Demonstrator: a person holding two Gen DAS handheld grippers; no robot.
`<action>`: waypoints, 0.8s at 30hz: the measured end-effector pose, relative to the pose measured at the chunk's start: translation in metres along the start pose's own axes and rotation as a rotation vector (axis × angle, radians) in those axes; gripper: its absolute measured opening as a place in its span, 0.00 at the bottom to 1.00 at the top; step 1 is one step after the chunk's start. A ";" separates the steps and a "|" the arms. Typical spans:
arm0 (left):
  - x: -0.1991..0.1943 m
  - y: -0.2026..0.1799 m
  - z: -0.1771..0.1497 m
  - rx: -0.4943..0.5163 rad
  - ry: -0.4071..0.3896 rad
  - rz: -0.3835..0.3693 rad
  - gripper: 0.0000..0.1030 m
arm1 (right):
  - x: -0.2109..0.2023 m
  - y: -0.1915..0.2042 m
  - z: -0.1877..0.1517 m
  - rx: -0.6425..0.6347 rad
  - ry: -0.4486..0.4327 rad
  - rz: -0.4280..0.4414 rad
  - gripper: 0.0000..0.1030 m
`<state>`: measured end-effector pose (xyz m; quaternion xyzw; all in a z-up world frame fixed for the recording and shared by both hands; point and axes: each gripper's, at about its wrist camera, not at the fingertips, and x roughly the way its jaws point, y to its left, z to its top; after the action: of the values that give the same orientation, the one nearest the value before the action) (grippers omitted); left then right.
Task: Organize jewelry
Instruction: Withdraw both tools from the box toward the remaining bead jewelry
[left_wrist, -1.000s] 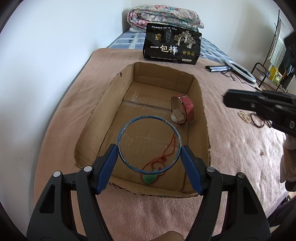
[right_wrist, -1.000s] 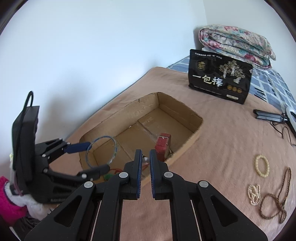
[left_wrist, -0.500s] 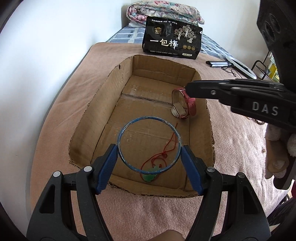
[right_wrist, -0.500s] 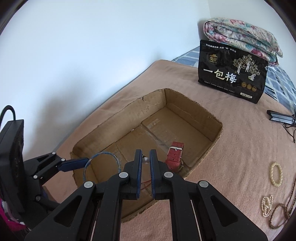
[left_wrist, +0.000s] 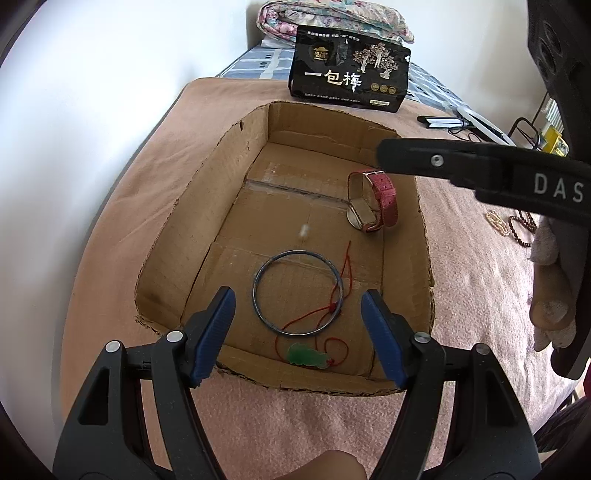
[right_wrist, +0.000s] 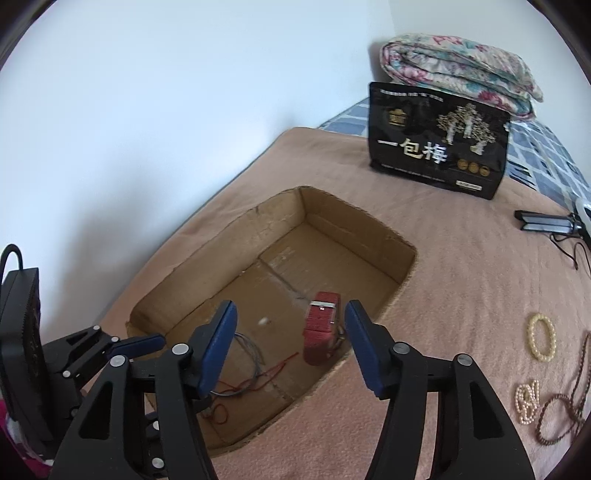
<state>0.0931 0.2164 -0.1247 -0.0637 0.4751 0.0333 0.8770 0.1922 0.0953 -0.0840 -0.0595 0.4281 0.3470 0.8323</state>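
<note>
An open cardboard box (left_wrist: 207, 192) (right_wrist: 369, 240) sits on the pink blanket. Inside lie a blue-grey bangle (left_wrist: 297, 293) (right_wrist: 251, 354), a green pendant (left_wrist: 308, 356) on a red cord (left_wrist: 341, 280) (right_wrist: 273, 371), and a red-strapped watch (left_wrist: 375, 205) (right_wrist: 321, 332). A small white bead (left_wrist: 303, 232) (right_wrist: 263, 321) is blurred, in mid-air over the box floor. My left gripper (left_wrist: 297, 334) is open and empty above the box's near end. My right gripper (right_wrist: 290, 345) is open and empty above the box; it shows in the left wrist view (left_wrist: 443, 160).
A pale bead bracelet (right_wrist: 541, 341), a pearl piece (right_wrist: 527, 402) and a brown bead string (right_wrist: 565, 417) lie on the blanket right of the box. A black printed bag (left_wrist: 347, 83) (right_wrist: 437, 140) stands behind it, a folded quilt (right_wrist: 461, 74) beyond. A ring light (left_wrist: 476, 123) lies at the right.
The left gripper opened and let the bangle drop flat into the box. The right gripper moved over the box and opened, releasing a small white bead that is falling.
</note>
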 end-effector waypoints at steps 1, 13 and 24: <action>0.000 0.000 0.000 -0.002 0.000 0.000 0.71 | -0.001 -0.002 0.000 0.004 0.000 -0.005 0.60; -0.008 -0.015 0.007 0.015 -0.025 -0.010 0.71 | -0.018 -0.019 -0.002 0.028 -0.014 -0.048 0.66; -0.016 -0.051 0.021 0.048 -0.059 -0.049 0.71 | -0.055 -0.056 -0.014 0.042 -0.038 -0.117 0.68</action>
<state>0.1079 0.1686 -0.0962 -0.0533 0.4479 0.0023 0.8925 0.1961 0.0189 -0.0618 -0.0604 0.4152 0.2897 0.8602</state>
